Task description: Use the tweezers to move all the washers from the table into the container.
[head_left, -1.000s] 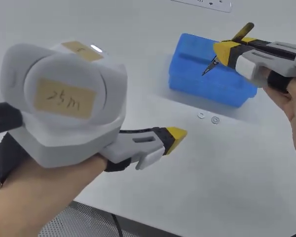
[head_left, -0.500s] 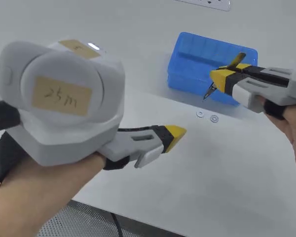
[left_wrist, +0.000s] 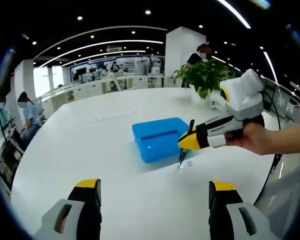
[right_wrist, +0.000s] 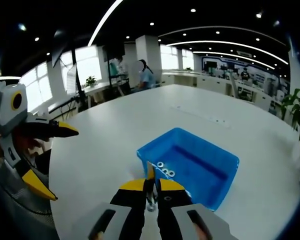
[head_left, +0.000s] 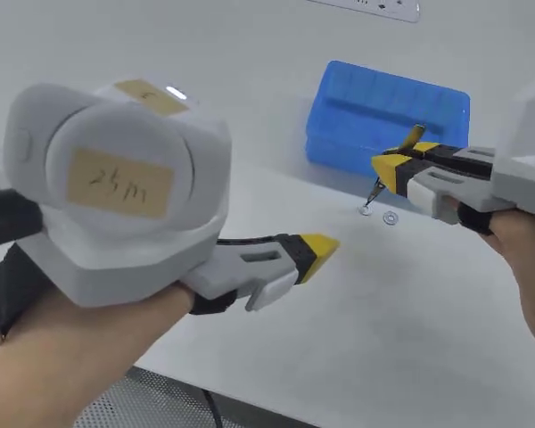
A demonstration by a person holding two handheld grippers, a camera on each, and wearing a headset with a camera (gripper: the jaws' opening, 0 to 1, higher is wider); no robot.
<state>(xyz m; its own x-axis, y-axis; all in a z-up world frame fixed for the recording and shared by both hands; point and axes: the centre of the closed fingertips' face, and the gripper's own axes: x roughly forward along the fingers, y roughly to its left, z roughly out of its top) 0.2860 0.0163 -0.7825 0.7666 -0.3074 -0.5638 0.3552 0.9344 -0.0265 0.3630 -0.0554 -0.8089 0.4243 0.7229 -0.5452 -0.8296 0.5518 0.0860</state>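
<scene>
Right gripper (head_left: 388,168) is pinching the tweezers (head_left: 375,190), tips down at two washers (head_left: 390,218) on the table (head_left: 410,303), centre-right of the head view, just below the blue container (head_left: 388,111). Left gripper (left_wrist: 155,186) has its jaws spread wide.

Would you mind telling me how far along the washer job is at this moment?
Partway. Done: a few washers lie in the blue container. In hand: the right gripper, shut on the tweezers, has their tips down at a table washer on the table. Left: that one and the second washer beside it. The left gripper hangs open, idle.
</scene>
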